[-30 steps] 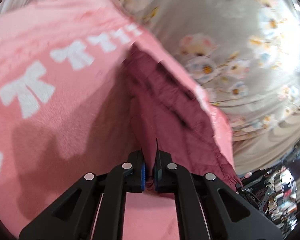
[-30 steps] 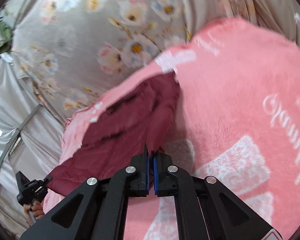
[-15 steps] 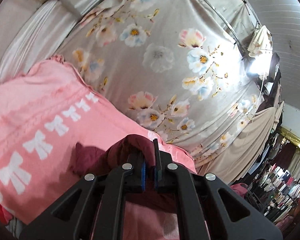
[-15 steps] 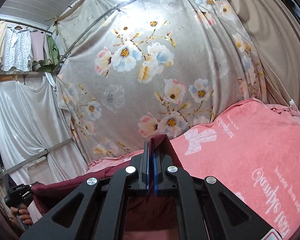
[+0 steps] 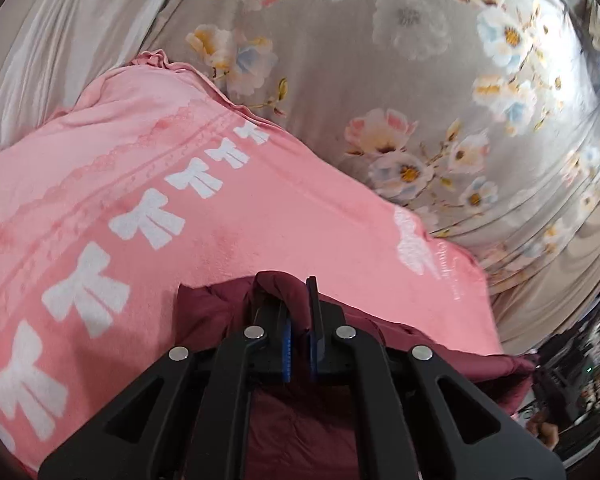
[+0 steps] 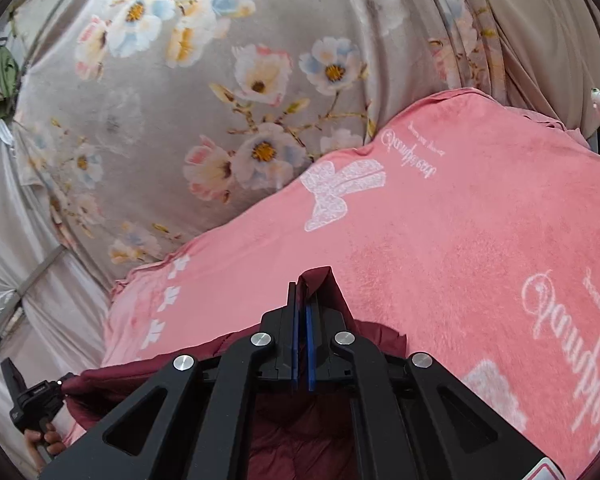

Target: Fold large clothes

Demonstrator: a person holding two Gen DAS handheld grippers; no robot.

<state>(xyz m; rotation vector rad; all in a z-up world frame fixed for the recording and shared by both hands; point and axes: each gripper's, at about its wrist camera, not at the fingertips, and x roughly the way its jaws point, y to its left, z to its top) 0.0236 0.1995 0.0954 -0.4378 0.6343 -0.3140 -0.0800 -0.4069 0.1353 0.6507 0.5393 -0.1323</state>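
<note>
**Maroon garment lifted off the pink blanket, pinched at two points**

Both claws have tipped back down since half a second ago, so the pink blanket fills more of each view and the ceiling has dropped out of sight.

Left wrist view: the left claw (image 5: 299, 312) is clenched on a rolled edge of the maroon garment (image 5: 216, 312), which bunches over its fingers and hangs below them. The pink blanket (image 5: 260, 208) lies beyond, with a row of white bows (image 5: 148, 220) running along its left part. A grey flowered curtain (image 5: 420, 80) hangs behind. At the lower right edge a hand (image 5: 544, 432) shows, blurred.

Right wrist view: the right claw (image 6: 303, 308) is clenched on a peaked fold of the same maroon garment (image 6: 328, 284), whose hem stretches away to the lower left. Only here is white script (image 6: 560, 328) on the blanket visible, and the other hand (image 6: 44, 440) gripping the handle of its tool (image 6: 32, 400).
</note>
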